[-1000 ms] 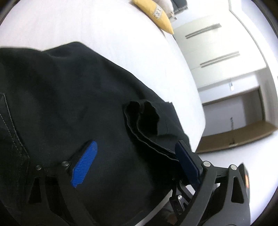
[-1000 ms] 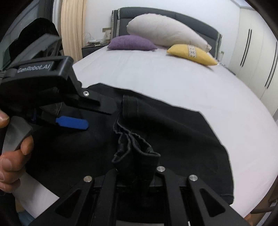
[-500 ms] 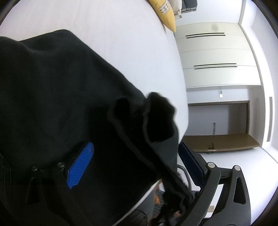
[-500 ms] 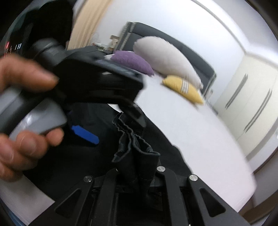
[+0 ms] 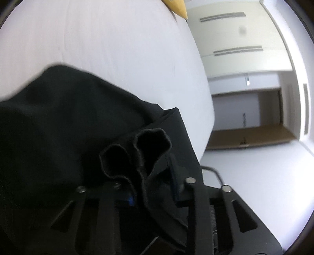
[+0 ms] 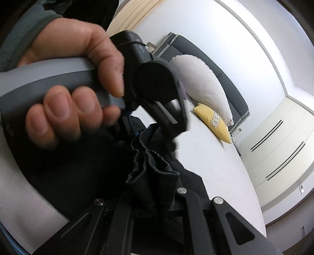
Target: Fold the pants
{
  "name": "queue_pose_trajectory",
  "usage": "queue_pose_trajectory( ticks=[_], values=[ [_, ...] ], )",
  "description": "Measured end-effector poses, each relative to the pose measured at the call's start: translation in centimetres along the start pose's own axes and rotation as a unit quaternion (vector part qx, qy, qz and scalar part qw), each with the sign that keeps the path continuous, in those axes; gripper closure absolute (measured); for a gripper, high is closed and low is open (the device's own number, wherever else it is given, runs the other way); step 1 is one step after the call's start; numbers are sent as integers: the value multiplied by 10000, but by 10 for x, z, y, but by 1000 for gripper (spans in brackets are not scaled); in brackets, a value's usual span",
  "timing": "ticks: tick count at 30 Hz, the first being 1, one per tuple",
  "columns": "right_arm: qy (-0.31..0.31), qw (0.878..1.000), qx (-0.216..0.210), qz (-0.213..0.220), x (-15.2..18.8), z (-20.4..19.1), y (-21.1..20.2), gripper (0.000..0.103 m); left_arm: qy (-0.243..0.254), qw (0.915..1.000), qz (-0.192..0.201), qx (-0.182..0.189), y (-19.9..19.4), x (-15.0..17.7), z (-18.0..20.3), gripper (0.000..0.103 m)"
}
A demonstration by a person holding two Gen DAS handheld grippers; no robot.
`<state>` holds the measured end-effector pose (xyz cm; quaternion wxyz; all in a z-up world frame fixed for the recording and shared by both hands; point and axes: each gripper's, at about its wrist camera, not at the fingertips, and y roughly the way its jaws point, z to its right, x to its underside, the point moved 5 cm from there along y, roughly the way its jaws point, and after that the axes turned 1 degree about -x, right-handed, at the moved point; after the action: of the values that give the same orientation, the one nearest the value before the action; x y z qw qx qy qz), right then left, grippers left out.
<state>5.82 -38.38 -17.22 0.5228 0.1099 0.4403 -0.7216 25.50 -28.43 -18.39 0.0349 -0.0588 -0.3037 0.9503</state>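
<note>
The black pants (image 5: 64, 121) lie on the white bed (image 5: 109, 45) and hang from both grippers. My left gripper (image 5: 151, 188) is shut on a bunched hem of the pants, which sticks up between its fingers. My right gripper (image 6: 155, 198) is shut on another bunched fold of the pants (image 6: 153, 172). In the right wrist view the left gripper's body (image 6: 155, 92) and the hand (image 6: 64, 94) holding it sit close in front, right above the fold.
A white pillow (image 6: 200, 80) and a yellow pillow (image 6: 214, 121) lie at the dark headboard (image 6: 208, 58). White wardrobe doors (image 5: 235, 39) stand past the bed's right edge. The yellow pillow's tip (image 5: 176, 7) shows at the top of the left wrist view.
My left gripper has closed on the pants hem; it was open a second ago. Both grippers have come close together and lifted, tilting the views.
</note>
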Motion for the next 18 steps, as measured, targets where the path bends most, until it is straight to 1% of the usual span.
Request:
queue_pose_trajectory(
  ticks=[1, 2, 4, 7, 11, 14, 17, 18],
  values=[
    [-14, 10000, -7, 24, -4, 0, 1, 95, 123, 9998, -11, -124, -3, -3, 0, 91],
    [-32, 10000, -21, 51, 1, 1, -3, 95, 198, 9996, -7, -193, -7, -3, 0, 93],
    [-67, 9999, -66, 101, -3, -3, -3, 95, 366, 9990, 23, -254, -15, -6, 1, 94],
    [-170, 9996, -196, 94, -7, -15, -2, 95, 631, 9969, -17, -479, -23, -7, -1, 95],
    [-391, 9980, -496, -91, -3, -39, 9, 95, 770, 9931, -185, -870, -20, -1, -18, 95],
    [-427, 9966, -687, -175, -2, -58, 9, 95, 768, 9922, -217, -959, -15, -2, -29, 95],
    [-499, 9954, -797, -186, -3, -58, 14, 95, 775, 9918, -191, -1001, -12, -2, -34, 95],
    [-526, 9950, -828, -185, -4, -60, 14, 95, 786, 9916, -171, -1008, -10, -4, -29, 95]
  ],
)
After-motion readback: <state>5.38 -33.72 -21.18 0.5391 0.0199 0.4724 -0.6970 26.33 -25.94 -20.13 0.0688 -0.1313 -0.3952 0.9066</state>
